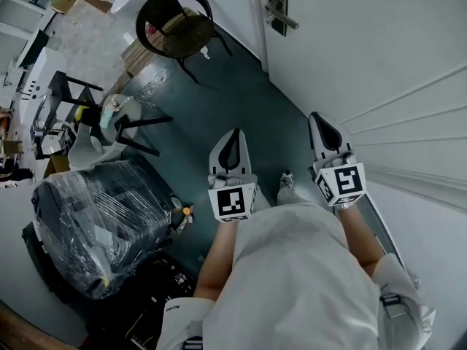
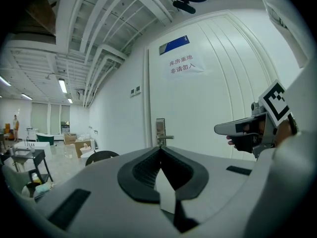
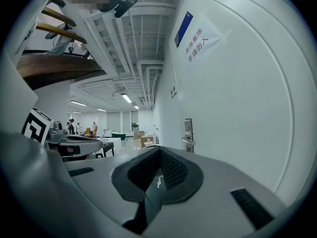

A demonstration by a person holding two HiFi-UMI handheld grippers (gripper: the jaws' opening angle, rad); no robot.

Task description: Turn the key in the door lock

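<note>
Head view: L gripper (image 1: 232,146) and R gripper (image 1: 325,130) are held side by side in front of the person. R is at 3 o'clock of L, and both noses point to 12 o'clock with a gap between them. L jaws are closed: pads meet at the tip, nothing between them, clear in left gripper view. R jaws are also together: pads meet at the tip, empty, per right gripper view.

The door lock (image 1: 276,4) is a metal plate w/ a lever handle (image 1: 283,20) on the white door (image 1: 379,57). It sits near the frame's top edge, approx 1 o'clock from L gripper and 11 o'clock from R gripper. It is well apart from both, no contact. The key is too small to make out at this range. In left gripper view the lock is dead ahead at 12 o'clock, just over the jaw tip. In right gripper view it is at 2 o'clock of the tip.

The door carries a white paper notice (image 2: 181,66) w/ a blue sign (image 2: 174,44) just above it.

Other stuff:
- The floor (image 1: 241,100) is dark.
- A black round chair (image 1: 175,24) stands at 9 o'clock of the lock.
- A plastic-wrapped bulky item (image 1: 95,224) lies at 8 o'clock of L gripper.
- The person's shoe (image 1: 286,182) shows between the two grippers, toward 6 o'clock.
</note>
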